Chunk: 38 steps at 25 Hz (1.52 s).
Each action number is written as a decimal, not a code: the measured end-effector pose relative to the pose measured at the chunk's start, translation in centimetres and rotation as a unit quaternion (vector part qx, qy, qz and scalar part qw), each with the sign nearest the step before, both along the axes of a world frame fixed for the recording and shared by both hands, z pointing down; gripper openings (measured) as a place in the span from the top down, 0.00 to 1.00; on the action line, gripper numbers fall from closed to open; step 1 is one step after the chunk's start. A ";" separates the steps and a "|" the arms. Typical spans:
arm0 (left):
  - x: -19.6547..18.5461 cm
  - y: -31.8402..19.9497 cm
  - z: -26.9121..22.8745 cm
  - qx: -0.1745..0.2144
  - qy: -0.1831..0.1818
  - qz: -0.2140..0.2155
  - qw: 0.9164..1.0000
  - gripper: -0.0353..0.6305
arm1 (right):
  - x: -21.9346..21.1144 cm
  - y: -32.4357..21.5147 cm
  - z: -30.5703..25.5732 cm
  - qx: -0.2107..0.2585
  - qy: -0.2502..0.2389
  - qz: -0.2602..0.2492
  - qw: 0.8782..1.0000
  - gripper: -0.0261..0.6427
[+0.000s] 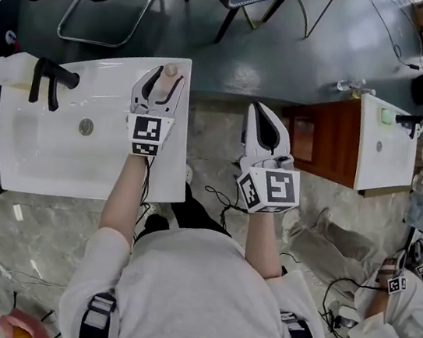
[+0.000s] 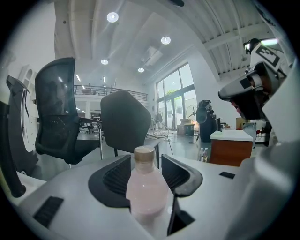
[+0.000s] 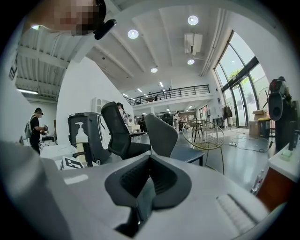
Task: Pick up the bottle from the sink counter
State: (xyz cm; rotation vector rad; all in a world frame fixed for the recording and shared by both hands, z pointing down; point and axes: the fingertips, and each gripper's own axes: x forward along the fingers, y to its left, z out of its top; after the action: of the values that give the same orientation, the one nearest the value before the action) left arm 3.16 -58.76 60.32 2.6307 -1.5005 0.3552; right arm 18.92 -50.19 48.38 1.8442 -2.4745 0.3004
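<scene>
Our left gripper (image 1: pixel 159 89) holds its jaws wide around the pink bottle (image 2: pixel 146 185), not yet gripped at the sink counter's (image 1: pixel 101 171) twelve-o'clock edge, our right gripper (image 1: pixel 264 133) hangs closed and empty at three o'clock, and we judge an uneven jaw nudge could tip the bottle over that edge.

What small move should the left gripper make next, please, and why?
Probably close the left gripper on the pink bottle: it stands upright on the sink counter between the open jaws, which do not appear to press it yet.
</scene>
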 end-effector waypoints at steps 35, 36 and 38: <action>0.1 -2.0 -0.1 0.021 0.003 -0.042 0.999 0.74 | 0.5 -0.2 0.9 -0.002 0.010 -0.014 1.000 0.94; 0.1 -1.8 -0.4 0.020 0.004 -0.043 0.999 0.74 | 0.5 -0.2 0.7 0.000 0.010 -0.015 1.000 0.94; 0.1 -1.5 -1.4 0.022 0.003 -0.042 0.999 0.74 | 0.4 -0.2 0.2 0.005 0.006 -0.018 1.000 0.94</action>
State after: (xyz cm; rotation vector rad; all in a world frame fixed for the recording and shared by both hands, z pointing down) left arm 3.24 -60.22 58.96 2.5895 -1.6287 0.3094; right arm 19.36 -50.36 48.56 1.7979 -2.5014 0.2757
